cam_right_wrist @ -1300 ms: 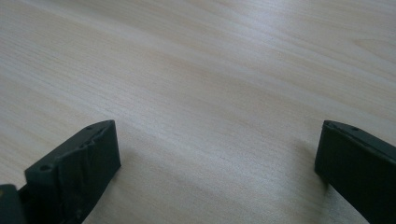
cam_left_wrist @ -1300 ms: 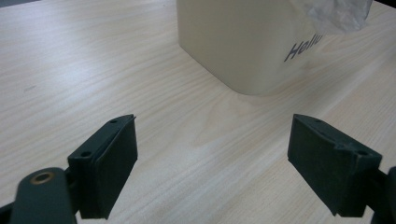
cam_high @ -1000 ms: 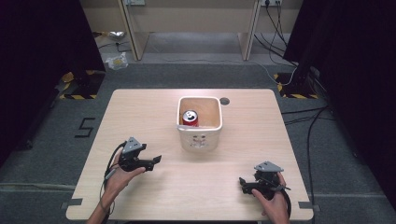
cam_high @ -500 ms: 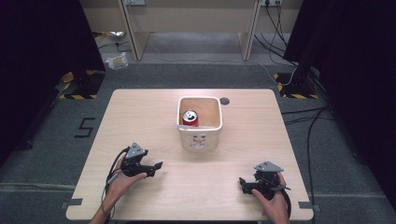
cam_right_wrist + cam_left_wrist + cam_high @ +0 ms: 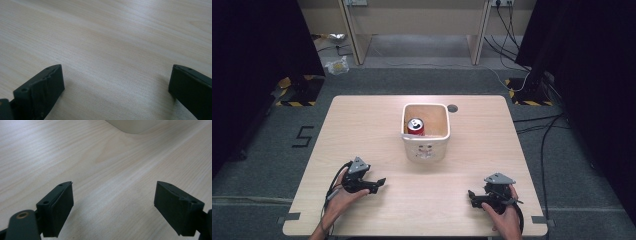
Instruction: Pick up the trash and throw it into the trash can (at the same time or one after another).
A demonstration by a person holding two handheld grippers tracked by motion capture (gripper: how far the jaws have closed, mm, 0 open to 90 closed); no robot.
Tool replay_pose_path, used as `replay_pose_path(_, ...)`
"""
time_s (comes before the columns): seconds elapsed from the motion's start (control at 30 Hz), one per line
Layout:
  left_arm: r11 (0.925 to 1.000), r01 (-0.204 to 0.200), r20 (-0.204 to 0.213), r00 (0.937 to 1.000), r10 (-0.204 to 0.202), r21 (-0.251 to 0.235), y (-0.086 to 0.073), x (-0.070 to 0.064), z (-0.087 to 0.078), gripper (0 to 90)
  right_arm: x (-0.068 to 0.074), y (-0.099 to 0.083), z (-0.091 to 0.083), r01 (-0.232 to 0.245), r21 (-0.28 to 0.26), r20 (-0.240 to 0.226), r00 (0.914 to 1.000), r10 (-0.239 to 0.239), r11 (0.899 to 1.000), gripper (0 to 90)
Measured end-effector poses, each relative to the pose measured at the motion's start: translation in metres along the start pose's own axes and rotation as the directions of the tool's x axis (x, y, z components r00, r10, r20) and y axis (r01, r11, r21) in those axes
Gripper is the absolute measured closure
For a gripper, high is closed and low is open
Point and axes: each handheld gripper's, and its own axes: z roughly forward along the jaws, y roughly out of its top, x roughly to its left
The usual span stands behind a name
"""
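A white square bin (image 5: 426, 146) stands at the middle of the wooden table (image 5: 362, 130), with a red drink can (image 5: 415, 126) upright inside it at its left side. My left gripper (image 5: 381, 183) rests low at the table's front left, open and holding nothing. In the left gripper view its jaws stand wide apart over bare wood (image 5: 114, 198), and the bin's bottom corner (image 5: 135, 126) shows at the top edge. My right gripper (image 5: 472, 196) lies at the front right, pointing left, also open and holding nothing (image 5: 115, 87).
A small dark round hole (image 5: 452, 108) sits in the tabletop just right of the bin's back. Desk legs, cables and black curtains surround the table on the grey carpet. A taped "5" mark (image 5: 303, 136) lies on the floor at the left.
My left gripper has drawn back toward the front edge of the table and a little lower. The right gripper has stayed in place.
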Motion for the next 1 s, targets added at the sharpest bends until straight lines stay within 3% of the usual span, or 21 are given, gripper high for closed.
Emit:
replay_pose_path(0.37,0.9989,-0.025,-0.011,0.9996,0.025,0.041,-0.008,-0.004,-0.001,15.4,0.000,0.000,0.000,0.000,0.000,0.000,1.0000,0.000,1.000,0.3)
replay_pose_path(1.0,0.9986,-0.034,-0.013,0.9993,0.034,0.040,-0.012,-0.007,-0.003,14.4,0.000,0.000,0.000,0.000,0.000,0.000,1.0000,0.000,1.000,0.3)
